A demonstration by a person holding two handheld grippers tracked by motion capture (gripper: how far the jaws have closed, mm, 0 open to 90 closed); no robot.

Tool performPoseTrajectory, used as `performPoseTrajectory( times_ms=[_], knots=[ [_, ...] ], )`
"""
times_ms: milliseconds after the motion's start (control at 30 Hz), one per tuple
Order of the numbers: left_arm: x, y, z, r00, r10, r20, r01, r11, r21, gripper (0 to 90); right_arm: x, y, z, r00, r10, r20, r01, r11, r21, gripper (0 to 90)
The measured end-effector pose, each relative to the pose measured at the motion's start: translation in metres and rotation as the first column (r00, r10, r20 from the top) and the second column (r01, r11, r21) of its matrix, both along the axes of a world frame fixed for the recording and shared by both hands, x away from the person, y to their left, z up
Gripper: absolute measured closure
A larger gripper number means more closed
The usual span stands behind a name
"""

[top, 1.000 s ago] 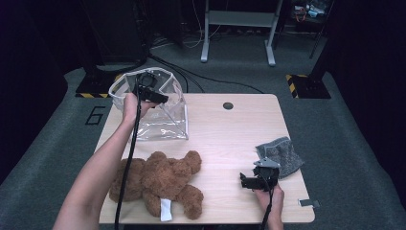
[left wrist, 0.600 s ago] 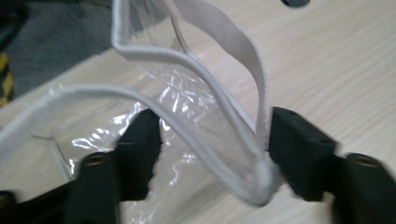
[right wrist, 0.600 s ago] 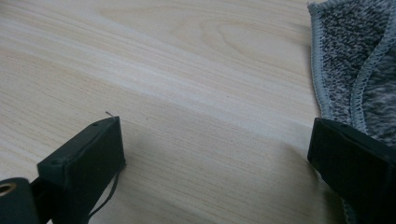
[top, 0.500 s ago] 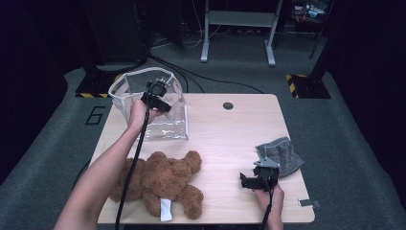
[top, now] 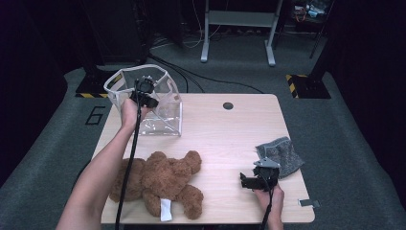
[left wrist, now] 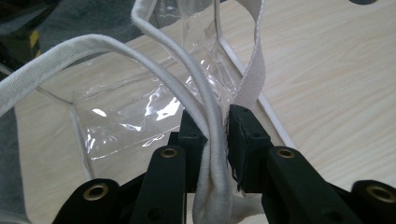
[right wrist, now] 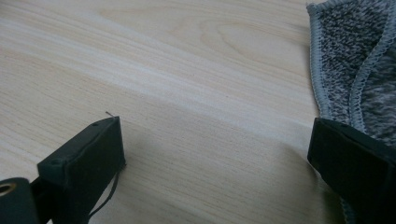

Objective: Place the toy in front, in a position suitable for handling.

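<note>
A clear plastic bag with white fabric trim stands open at the table's far left. My left gripper is at its near rim. In the left gripper view the jaws have just been closing and now pinch the white rim trim together with a white webbing strap. A brown teddy bear lies at the front left. My right gripper rests open on the table at the front right, beside a grey knitted cloth. In the right gripper view its jaws stand wide apart over bare wood, and the cloth touches the right-hand jaw.
The light wooden table has a round cable hole near its far edge. A cable runs from each gripper toward the front edge. Beyond the table are dark grey floor, a desk frame and hazard-striped tape.
The left hand has shifted a little over the bag's near rim, first right, then back left and lower. Its jaws have closed on the white trim. The right hand has kept still.
</note>
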State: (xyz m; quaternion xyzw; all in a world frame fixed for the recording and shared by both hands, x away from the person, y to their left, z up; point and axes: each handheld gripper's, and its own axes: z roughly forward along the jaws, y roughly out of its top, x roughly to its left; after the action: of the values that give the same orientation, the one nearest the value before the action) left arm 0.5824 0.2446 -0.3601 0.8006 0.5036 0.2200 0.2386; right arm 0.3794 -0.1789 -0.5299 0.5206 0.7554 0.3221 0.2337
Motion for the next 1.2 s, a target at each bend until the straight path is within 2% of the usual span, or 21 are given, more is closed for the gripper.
performPoseTrajectory(
  times_ms=[33, 267, 367, 500, 733, 900, 967, 1067, 1100, 1133, 1200],
  knots=[
    [0.0, 0.0, -0.001, 0.9998, 0.013, 0.013, -0.013, 0.9999, -0.002, 75.7, 0.0, 0.0, 0.0, 1.0, 0.0, 0.0, 0.0, 1.0, 0.0, 3.2],
    [0.006, 0.004, 0.0, 0.9982, 0.047, 0.038, -0.046, 0.9988, -0.019, 75.6, 0.0, 0.0, 0.0, 1.0, -0.001, 0.0, 0.001, 1.0, -0.001, 3.2],
    [0.008, 0.004, 0.0, 0.9972, 0.055, 0.051, -0.055, 0.9984, -0.014, 75.5, 0.0, 0.0, 0.0, 1.0, 0.0, 0.0, 0.0, 1.0, -0.002, 3.2],
    [0.014, 0.006, 0.001, 0.9951, 0.08, 0.058, -0.079, 0.9964, -0.03, 75.5, 0.0, 0.0, 0.0, 1.0, -0.001, 0.0, 0.001, 1.0, 0.0, 3.2],
    [0.021, 0.01, -0.001, 0.9919, 0.109, 0.066, -0.107, 0.9937, -0.034, 75.5, 0.0, 0.0, 0.0, 1.0, -0.001, 0.0, 0.001, 1.0, 0.0, 3.2],
    [0.023, 0.011, -0.002, 0.9927, 0.102, 0.065, -0.099, 0.9943, -0.04, 74.4, 0.0, 0.0, 0.0, 1.0, -0.002, 0.0, 0.002, 1.0, 0.001, 3.2],
    [0.022, 0.011, -0.001, 0.994, 0.095, 0.054, -0.093, 0.9947, -0.045, 57.6, 0.0, 0.0, 0.0, 1.0, -0.001, -0.001, 0.001, 1.0, 0.001, 3.2],
    [0.016, 0.013, 0.005, 0.9938, 0.083, 0.074, -0.077, 0.9938, -0.081, 39.9, 0.0, 0.0, 0.0, 1.0, 0.0, 0.0, 0.0, 1.0, -0.001, 3.2],
    [0.014, 0.014, 0.007, 0.9941, 0.071, 0.082, -0.064, 0.994, -0.089, 39.9, 0.0, 0.0, 0.0, 1.0, 0.0, 0.0, 0.0, 1.0, -0.001, 3.2],
    [0.01, 0.015, 0.012, 0.9934, 0.063, 0.096, -0.053, 0.9939, -0.096, 34.1, 0.0, 0.0, 0.0, 1.0, 0.0, 0.0, 0.0, 1.0, -0.001, 3.2],
    [0.004, 0.019, 0.02, 0.9913, 0.05, 0.122, -0.037, 0.994, -0.103, 32.1, 0.0, 0.0, 0.0, 1.0, -0.001, 0.0, 0.001, 1.0, 0.0, 3.2]
  ],
)
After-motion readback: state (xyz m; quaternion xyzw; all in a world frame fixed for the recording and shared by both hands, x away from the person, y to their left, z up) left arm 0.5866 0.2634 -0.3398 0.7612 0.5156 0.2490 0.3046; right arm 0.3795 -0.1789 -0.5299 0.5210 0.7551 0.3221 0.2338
